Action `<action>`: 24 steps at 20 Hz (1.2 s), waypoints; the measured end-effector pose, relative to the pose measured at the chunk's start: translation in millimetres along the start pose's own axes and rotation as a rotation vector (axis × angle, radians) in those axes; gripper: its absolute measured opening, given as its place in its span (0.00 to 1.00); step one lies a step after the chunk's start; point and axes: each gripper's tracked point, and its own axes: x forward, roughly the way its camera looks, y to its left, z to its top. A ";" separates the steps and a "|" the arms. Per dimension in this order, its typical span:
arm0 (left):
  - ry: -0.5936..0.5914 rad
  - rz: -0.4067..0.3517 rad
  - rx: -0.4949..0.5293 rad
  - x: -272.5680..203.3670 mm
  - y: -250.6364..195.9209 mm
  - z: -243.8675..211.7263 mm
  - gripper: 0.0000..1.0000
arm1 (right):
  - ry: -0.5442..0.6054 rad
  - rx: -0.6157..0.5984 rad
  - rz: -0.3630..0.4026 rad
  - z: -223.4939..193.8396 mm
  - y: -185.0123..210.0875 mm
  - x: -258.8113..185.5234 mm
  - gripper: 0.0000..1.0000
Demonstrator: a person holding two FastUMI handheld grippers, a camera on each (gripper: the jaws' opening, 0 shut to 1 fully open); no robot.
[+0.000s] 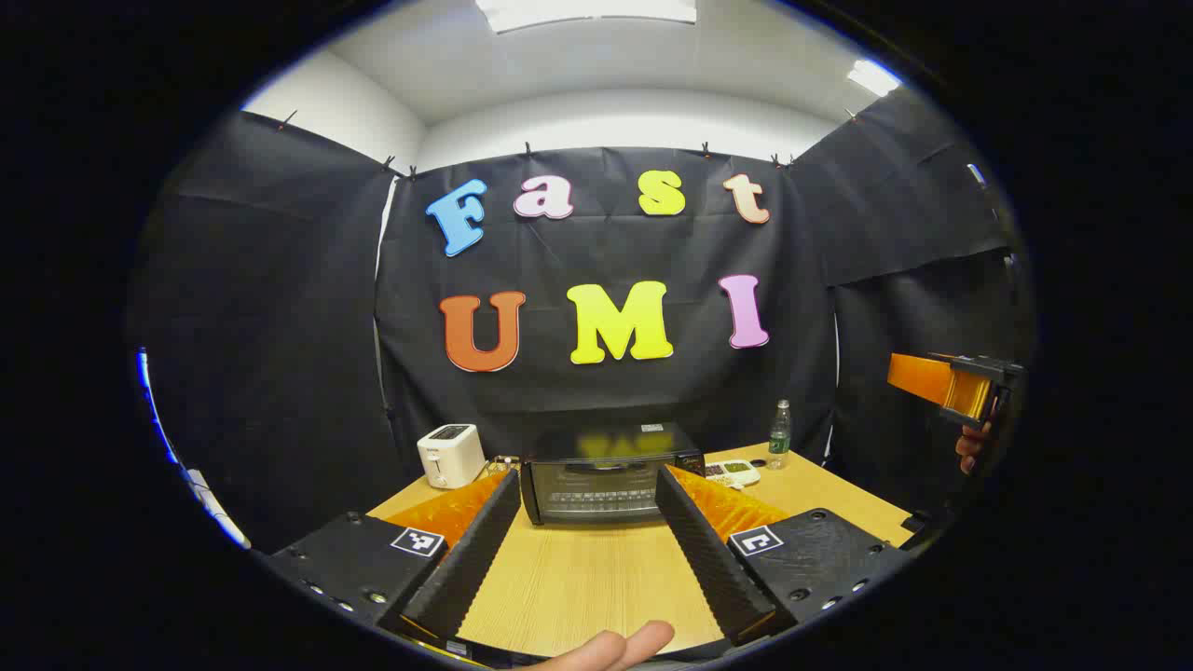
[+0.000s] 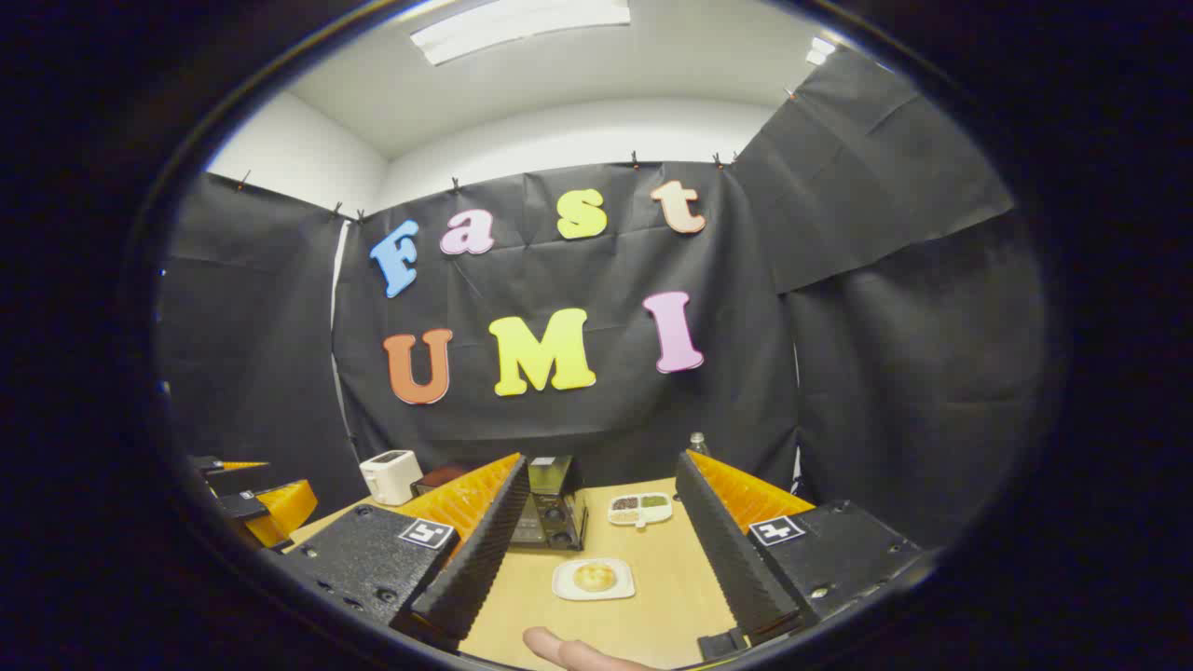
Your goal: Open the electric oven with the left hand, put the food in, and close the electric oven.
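Electric oven [image 1: 604, 483], a black box with a glass door, sits shut at the far middle of our light wooden table [image 1: 578, 587], and in the left gripper view it lies straight ahead between the two fingers. Our left gripper [image 1: 587, 559] stands with its fingers wide apart and nothing between them, and bare tabletop runs from them up to the oven door. Our right gripper [image 2: 596, 568] is likewise spread wide and empty. In the right gripper view a small white plate [image 2: 594, 579] holding a round pale-yellow piece of food [image 2: 594, 576] lies on the table between the fingers, well short of the oven, with open wood all round it. Farther back, right of the oven, a white divided tray [image 2: 640, 508] carries dark and green fillings in its compartments. A white toaster [image 1: 450, 455] stands at the far left corner, and a clear plastic bottle [image 1: 779, 434] at the far right edge. We cannot read any writing on these things.
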 end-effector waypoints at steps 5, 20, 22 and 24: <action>-0.017 -0.011 -0.026 5.2 -6.4 13.5 0.96 | -0.005 -0.007 -0.018 4.6 -17.7 0.2 0.96; -0.019 -0.034 -0.074 43.7 -13.3 20.6 0.96 | -0.008 -0.035 -0.002 1.5 -26.0 1.0 0.96; -0.007 -0.044 -0.080 59.2 -14.2 21.1 0.96 | -0.005 -0.029 0.011 -1.0 -24.1 2.5 0.96; 0.004 -0.061 -0.074 76.5 -17.1 20.7 0.96 | -0.002 -0.030 0.010 -3.5 -25.4 3.4 0.96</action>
